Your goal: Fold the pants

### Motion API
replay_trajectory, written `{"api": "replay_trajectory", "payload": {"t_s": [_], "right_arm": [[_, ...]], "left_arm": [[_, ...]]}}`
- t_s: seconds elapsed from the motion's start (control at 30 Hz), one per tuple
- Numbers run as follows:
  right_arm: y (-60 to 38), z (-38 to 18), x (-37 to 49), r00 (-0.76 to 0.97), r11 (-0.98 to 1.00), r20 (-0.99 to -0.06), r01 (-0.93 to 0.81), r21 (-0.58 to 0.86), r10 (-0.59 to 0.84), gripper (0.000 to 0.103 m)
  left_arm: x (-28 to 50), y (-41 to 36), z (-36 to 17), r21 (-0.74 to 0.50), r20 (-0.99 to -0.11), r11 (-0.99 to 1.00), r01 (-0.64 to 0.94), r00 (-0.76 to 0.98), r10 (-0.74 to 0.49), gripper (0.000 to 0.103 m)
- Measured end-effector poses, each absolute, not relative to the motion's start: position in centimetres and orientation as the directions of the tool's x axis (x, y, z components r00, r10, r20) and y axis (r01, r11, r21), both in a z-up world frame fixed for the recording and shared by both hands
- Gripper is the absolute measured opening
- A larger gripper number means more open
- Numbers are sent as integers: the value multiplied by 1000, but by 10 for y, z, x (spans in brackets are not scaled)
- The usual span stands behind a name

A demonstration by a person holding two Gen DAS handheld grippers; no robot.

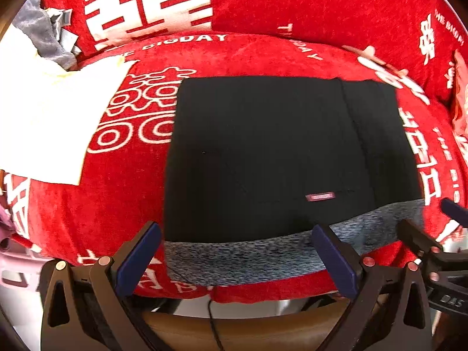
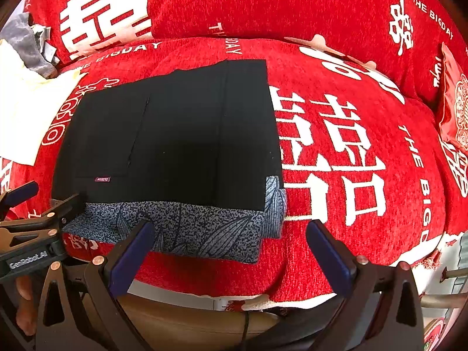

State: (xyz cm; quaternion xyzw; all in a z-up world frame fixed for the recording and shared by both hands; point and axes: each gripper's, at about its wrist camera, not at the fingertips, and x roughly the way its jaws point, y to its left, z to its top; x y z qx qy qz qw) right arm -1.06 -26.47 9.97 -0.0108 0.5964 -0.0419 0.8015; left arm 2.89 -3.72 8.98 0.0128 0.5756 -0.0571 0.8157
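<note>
The black pants [image 1: 263, 158] lie folded flat on a red sofa cover [image 1: 263, 52] printed "THE BIGDAY", grey patterned waistband [image 1: 248, 257] nearest the cameras, with a small pink label [image 1: 319, 196], unreadable. Left gripper [image 1: 237, 259] and right gripper [image 2: 231, 250] hover released, fingers spread. One housing reads "GenRobot.AI".
</note>
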Motion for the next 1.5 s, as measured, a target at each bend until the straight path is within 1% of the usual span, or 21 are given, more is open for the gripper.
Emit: {"api": "replay_trajectory", "payload": {"t_s": [0.17,0.27,0.47,0.8,1.07,1.27,1.5], "right_arm": [[-265,103,-11,294,996,-952,59,-70,-84,103],[-264,104,-11,297,996,-951,53,-77,-89,103],[-260,104,-12,300,996,-950,45,-83,-93,103],[-262,105,-11,302,995,-948,52,-87,-98,103],[-263,106,-11,301,995,-949,62,-82,-97,103],[-261,106,-11,300,995,-949,56,-85,-98,103],[-260,107,-12,307,995,-946,52,-91,-102,103]], "left_arm": [[31,-32,88,-33,-945,996,83,321,-58,103],[31,-30,87,13,-946,998,61,324,-8,103],[29,-32,94,76,-931,996,47,360,54,103],[30,-28,90,49,-943,998,28,332,37,103],[30,-31,90,34,-945,998,57,327,13,103],[29,-33,91,43,-943,997,67,331,18,103],[28,-31,92,16,-945,997,72,327,-8,103]]}}
